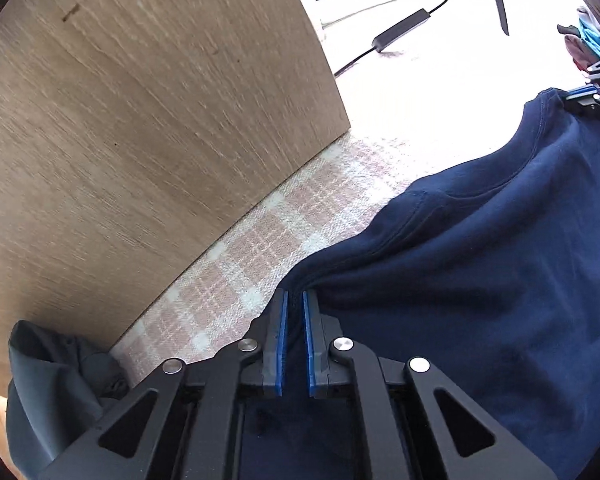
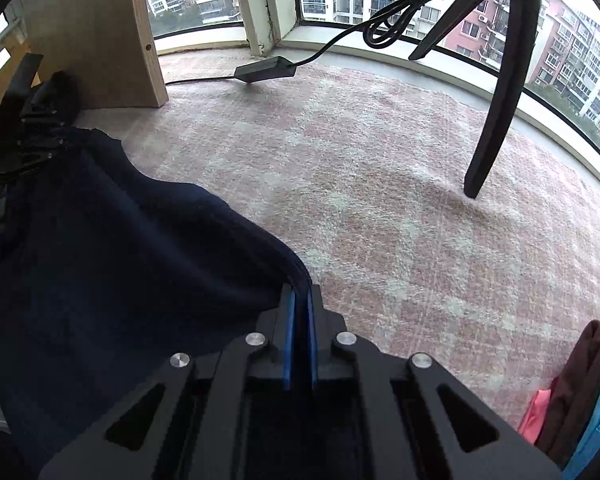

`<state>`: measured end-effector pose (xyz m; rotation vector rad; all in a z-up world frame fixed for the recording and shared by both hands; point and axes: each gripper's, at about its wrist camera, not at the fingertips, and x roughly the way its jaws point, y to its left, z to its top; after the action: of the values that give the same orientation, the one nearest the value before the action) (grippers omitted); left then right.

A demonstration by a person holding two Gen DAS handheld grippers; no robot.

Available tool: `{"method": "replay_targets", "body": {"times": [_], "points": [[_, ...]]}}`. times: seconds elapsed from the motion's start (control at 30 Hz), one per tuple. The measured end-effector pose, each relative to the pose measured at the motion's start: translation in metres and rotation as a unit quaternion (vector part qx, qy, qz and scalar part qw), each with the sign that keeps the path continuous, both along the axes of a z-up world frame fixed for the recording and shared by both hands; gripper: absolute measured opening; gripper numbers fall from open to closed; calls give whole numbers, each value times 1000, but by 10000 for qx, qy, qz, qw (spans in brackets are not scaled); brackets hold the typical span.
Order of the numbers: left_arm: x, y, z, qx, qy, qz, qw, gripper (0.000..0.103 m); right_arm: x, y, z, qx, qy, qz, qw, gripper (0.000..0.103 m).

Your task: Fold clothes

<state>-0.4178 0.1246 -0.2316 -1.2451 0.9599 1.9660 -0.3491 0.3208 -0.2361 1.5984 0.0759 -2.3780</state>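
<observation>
A navy blue shirt (image 1: 480, 260) hangs stretched between the two grippers over a pink plaid carpet (image 1: 260, 240). In the left wrist view my left gripper (image 1: 295, 298) is shut on one edge of the cloth, which fills the narrow gap between the blue pads. The right gripper (image 1: 592, 94) shows at the far right, pinching the shirt near its collar seam. In the right wrist view my right gripper (image 2: 301, 298) is shut on a folded hem of the shirt (image 2: 120, 260). The left gripper (image 2: 32, 136) is dark and small at the upper left, at the cloth's far corner.
A wooden panel (image 1: 140, 120) stands close on the left. A grey garment (image 1: 48, 380) lies at its foot. A power adapter (image 2: 264, 70) with its cable and a black tripod leg (image 2: 500, 112) rest on the carpet (image 2: 380, 200). Maroon, pink and blue clothes (image 2: 572, 392) are piled at the right.
</observation>
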Motion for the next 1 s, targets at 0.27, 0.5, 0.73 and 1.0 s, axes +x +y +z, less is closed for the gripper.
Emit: {"method": "replay_targets", "body": {"times": [0.27, 0.5, 0.73, 1.0], "points": [[10, 17, 42, 472, -72, -385, 9981, 13, -1, 4, 5, -47, 121, -67, 9999, 23], [11, 45, 4, -89, -250, -807, 9964, 14, -14, -11, -8, 63, 30, 235, 9997, 24], [3, 34, 13, 132, -390, -598, 9974, 7, -13, -9, -3, -194, 1, 330, 9993, 24], [4, 43, 0, -162, -322, -741, 9966, 13, -13, -16, -7, -28, 71, 592, 9982, 34]]}}
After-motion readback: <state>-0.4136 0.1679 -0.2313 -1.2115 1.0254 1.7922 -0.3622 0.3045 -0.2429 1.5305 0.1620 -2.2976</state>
